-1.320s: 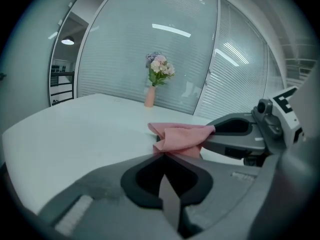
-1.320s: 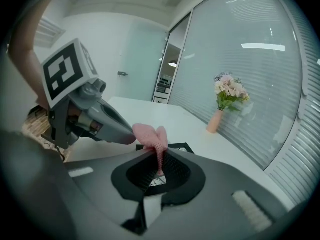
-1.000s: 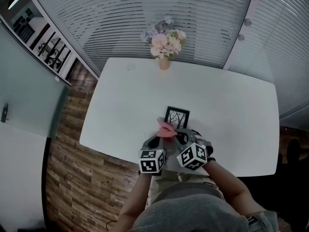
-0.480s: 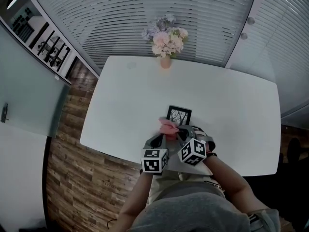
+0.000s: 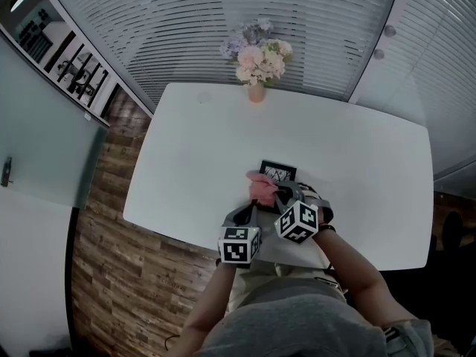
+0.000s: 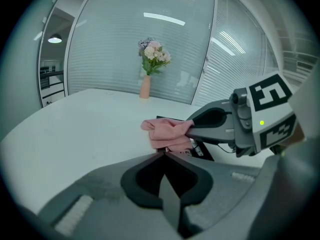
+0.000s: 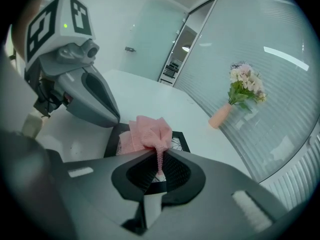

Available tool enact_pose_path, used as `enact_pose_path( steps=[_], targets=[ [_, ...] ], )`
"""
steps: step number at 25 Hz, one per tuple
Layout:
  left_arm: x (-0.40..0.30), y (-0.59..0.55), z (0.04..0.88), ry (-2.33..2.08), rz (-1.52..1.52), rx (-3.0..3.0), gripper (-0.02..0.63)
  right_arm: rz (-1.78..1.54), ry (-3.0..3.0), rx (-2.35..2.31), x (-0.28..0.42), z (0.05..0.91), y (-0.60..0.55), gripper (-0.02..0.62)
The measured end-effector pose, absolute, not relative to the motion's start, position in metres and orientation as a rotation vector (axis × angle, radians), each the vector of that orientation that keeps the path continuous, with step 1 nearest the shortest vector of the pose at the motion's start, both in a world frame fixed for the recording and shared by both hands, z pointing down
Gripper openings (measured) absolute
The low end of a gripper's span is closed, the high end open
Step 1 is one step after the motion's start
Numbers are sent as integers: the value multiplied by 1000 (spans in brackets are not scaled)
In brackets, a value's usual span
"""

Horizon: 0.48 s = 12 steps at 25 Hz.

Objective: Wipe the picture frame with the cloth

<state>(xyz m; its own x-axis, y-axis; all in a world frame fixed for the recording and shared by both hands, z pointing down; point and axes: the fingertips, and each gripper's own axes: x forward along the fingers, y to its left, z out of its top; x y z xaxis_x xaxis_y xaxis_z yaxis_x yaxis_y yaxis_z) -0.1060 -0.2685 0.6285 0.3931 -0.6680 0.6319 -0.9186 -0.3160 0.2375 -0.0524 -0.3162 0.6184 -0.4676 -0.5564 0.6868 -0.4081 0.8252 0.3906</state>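
A black picture frame (image 5: pixel 280 171) (image 6: pixel 202 154) (image 7: pixel 111 144) with a tree print lies near the front of the white table (image 5: pixel 357 162). A pink cloth (image 5: pixel 260 189) (image 6: pixel 167 132) (image 7: pixel 147 132) is bunched over its near left part. My right gripper (image 5: pixel 277 194) (image 7: pixel 159 152) is shut on the cloth, and a strip of it hangs between the jaws. From the left gripper view, the right gripper (image 6: pixel 191 127) reaches in from the right. My left gripper (image 5: pixel 252 208) (image 6: pixel 163 152) (image 7: pixel 118 120) is shut at the frame's near edge and seems to pinch it.
A small vase of pink and purple flowers (image 5: pixel 256 58) (image 6: pixel 150 66) (image 7: pixel 235 96) stands at the table's far edge. Glass walls with blinds run behind it. Wooden floor (image 5: pixel 111 274) lies to the left below the table's front edge.
The right gripper has carried the cloth a little farther away across the frame, so the cloth now hides more of the picture. The left gripper has barely shifted.
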Motion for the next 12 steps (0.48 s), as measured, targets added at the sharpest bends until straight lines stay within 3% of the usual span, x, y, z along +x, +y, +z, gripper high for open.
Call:
enact_pose_path(
  steps=[12],
  targets=[
    [-105, -270, 629, -1347, 576, 2085, 2, -180, -2094, 801, -43, 619, -349, 17]
  ],
)
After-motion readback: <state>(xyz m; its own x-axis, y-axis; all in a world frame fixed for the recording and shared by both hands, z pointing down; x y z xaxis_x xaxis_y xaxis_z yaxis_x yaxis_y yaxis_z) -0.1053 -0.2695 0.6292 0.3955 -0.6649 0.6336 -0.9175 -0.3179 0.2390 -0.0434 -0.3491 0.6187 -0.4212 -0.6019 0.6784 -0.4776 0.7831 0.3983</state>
